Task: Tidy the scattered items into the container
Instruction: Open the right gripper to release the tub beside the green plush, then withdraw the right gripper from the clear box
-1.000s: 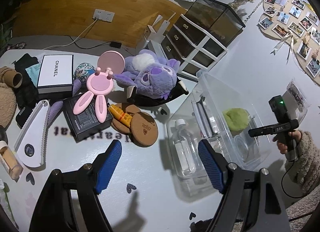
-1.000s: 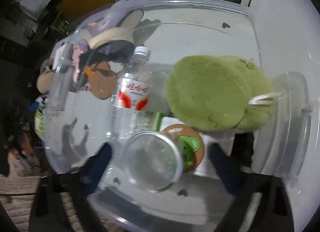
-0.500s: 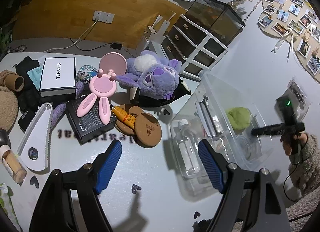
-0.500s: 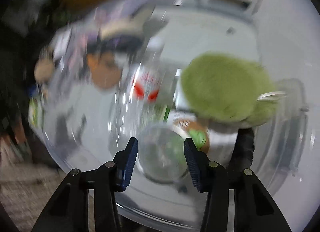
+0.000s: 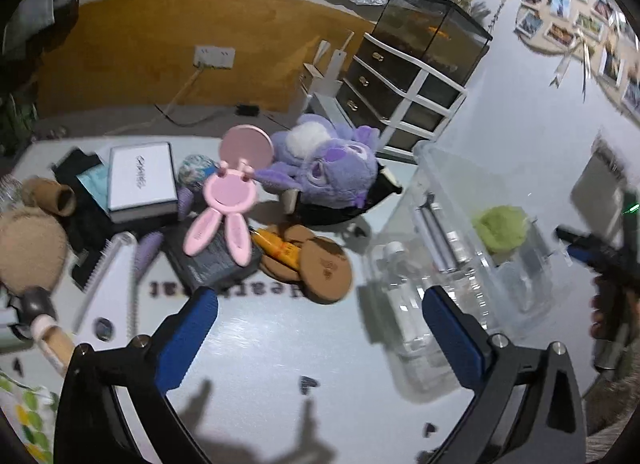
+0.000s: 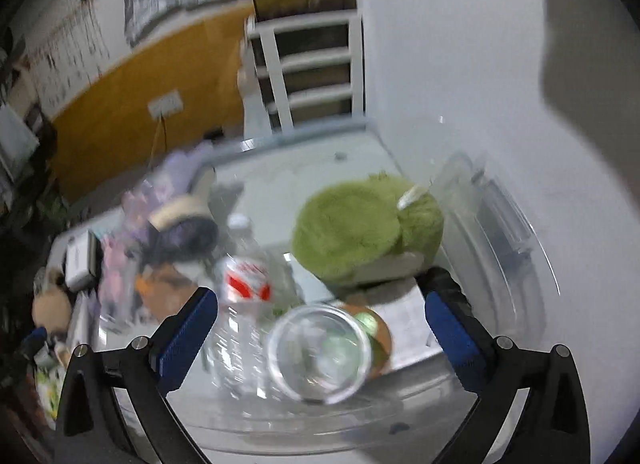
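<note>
Clutter's sitting on a white table (image 5: 260, 352) by a drawer unit (image 5: 404, 84); left gripper (image 5: 320, 328) is hovering angled down, just opened wide, empty. Right gripper (image 6: 320, 328), also just opened, is hanging empty over the bin (image 6: 516, 232) holding the green plush (image 6: 360, 228)

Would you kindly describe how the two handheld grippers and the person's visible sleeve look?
Both the left gripper and the right gripper have black angular arms with silver screws and ribbed blue pads on the fingers. Seen from the left wrist, a fuzzy grey-beige sleeve shows, and a small green light glows near the right gripper.
</note>
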`<state>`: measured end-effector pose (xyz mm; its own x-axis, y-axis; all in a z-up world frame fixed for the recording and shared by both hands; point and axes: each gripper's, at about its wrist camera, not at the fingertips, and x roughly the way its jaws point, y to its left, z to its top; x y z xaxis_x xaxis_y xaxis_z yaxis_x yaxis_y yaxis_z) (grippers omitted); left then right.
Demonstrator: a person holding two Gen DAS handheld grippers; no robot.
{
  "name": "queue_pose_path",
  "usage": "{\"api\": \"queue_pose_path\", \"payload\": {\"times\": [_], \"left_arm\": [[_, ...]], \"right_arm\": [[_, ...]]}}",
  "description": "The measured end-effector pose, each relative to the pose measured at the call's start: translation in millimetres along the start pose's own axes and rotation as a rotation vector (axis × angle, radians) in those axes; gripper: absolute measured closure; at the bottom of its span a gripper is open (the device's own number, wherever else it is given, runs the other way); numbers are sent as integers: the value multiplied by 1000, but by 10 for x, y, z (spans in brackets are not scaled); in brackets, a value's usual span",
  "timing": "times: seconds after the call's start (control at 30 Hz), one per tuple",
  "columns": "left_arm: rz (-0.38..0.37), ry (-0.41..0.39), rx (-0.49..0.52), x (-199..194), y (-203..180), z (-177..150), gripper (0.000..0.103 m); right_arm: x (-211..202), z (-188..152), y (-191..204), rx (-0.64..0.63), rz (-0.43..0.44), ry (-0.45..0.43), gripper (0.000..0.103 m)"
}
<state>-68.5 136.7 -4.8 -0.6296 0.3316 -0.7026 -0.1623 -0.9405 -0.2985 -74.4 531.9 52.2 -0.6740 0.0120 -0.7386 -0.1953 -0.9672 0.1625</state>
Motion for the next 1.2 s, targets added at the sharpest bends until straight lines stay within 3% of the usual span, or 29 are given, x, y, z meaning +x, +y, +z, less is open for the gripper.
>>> {"api": "queue_pose_path", "payload": {"times": [0.17, 0.33, 0.6, 0.8, 1.1, 1.2], "left_arm": [[53, -73, 18, -103, -4, -73, 0], [73, -69, -21, -158, 75, -147, 0], [120, -66, -36, -301, 203, -261, 0], [146, -60, -34, -431, 333, -357, 0], [195, -77, -24, -677, 537, -427, 0], [175, -87, -28, -741, 600, -435, 0]], "right_arm": [[-293, -209, 350, 110, 102, -182, 0], [-359, -475, 831, 103, 148, -237, 0], [-335, -870, 1369, -4, 175, -201, 0], [-336, -1154, 1610, -71, 144, -189, 0], [-404, -1322, 1856, -91, 133, -195, 0], [-422, -1371, 1948, -105, 143, -193, 0]]}}
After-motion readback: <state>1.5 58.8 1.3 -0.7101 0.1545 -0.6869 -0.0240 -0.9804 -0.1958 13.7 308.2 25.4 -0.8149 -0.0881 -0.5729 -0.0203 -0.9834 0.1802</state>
